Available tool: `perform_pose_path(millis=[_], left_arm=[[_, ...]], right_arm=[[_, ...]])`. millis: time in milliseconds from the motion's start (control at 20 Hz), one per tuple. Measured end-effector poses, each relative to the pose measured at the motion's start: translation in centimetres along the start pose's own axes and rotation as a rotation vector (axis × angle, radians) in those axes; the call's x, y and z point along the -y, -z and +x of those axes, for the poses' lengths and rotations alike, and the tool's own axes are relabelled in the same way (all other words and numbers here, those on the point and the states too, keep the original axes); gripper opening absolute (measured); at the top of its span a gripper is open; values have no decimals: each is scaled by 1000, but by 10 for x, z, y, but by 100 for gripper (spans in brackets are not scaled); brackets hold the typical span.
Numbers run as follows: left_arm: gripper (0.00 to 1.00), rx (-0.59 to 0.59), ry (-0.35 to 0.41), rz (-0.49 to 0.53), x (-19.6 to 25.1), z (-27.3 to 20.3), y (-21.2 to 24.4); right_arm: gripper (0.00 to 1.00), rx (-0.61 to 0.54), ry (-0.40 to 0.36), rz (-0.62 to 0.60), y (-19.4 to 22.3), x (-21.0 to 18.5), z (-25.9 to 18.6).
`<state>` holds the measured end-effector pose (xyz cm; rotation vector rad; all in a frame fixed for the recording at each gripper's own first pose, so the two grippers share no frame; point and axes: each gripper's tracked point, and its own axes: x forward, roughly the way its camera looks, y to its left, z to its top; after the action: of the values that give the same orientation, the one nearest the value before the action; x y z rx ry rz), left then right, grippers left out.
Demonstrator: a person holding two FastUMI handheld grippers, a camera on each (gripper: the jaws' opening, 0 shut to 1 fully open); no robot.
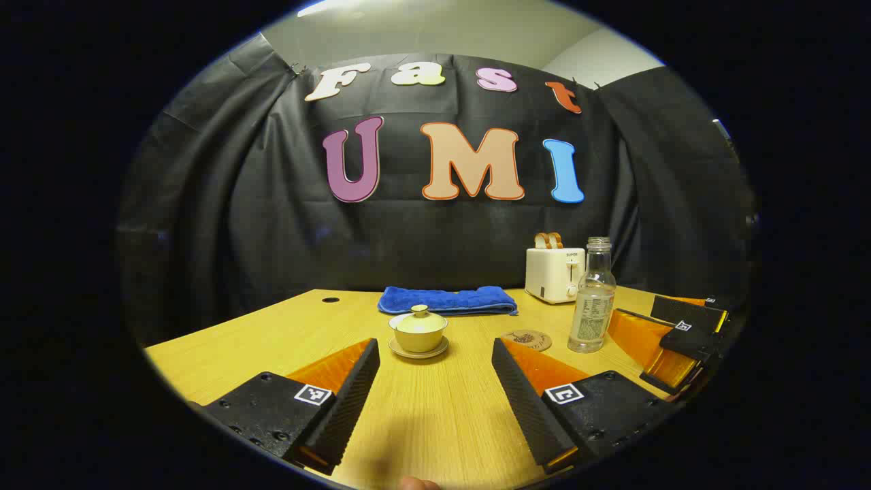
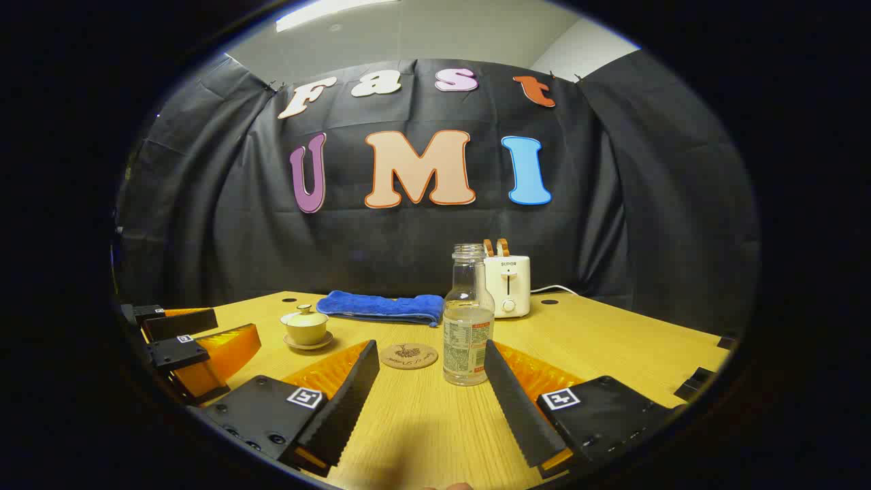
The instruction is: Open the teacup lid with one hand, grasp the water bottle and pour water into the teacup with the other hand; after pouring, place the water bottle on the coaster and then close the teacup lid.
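Note:
A pale lidded teacup (image 1: 418, 329) stands on its saucer on the wooden table, straight ahead of my open left gripper (image 1: 435, 371) and a short way beyond its tips. To its right lie a round brown coaster (image 1: 527, 339) and an uncapped clear water bottle (image 1: 592, 296), partly filled. In the right gripper view the bottle (image 2: 468, 316) stands upright just past my open right gripper (image 2: 430, 378), near its right finger. The coaster (image 2: 408, 355) lies left of the bottle, and the teacup (image 2: 306, 327) sits farther left. Nothing is between either pair of fingers.
A folded blue towel (image 1: 446, 300) lies behind the teacup. A white toaster (image 1: 554, 273) stands at the back by the black cloth wall. The right gripper (image 1: 680, 333) shows at the right edge of the left gripper view; the left gripper (image 2: 184, 347) shows at the left of the right gripper view.

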<state>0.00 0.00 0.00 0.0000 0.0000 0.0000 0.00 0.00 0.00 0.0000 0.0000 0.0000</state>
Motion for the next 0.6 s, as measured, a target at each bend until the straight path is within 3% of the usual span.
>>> perform_pose_path(millis=[600], left_arm=[[97, 1, 9, 4, 2, -3, 2]], right_arm=[[99, 0, -12, -1, 0, -1, 0]])
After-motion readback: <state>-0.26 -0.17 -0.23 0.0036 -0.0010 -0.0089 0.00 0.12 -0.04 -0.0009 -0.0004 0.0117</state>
